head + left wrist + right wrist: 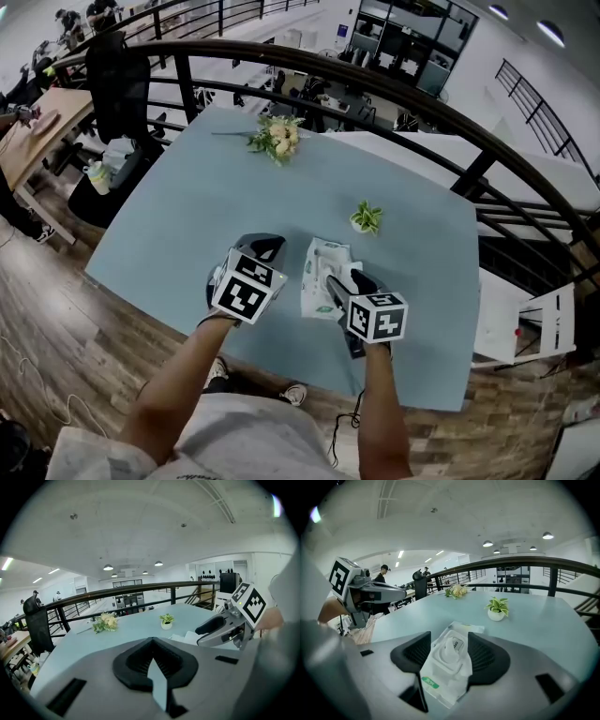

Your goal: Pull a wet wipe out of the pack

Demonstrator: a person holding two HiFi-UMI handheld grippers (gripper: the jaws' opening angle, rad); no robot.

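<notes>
One wipe pack (319, 267) lies lengthwise away across the table (206, 206), right claw (447, 644) open over it, left claw (152, 641) closed, empty

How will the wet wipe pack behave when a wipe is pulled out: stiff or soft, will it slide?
The pack looks soft: its wrapper is wrinkled, so it would probably bend, not stay stiff. It lies flat on the smooth table with nothing holding it, so it may slide or lift.
</notes>
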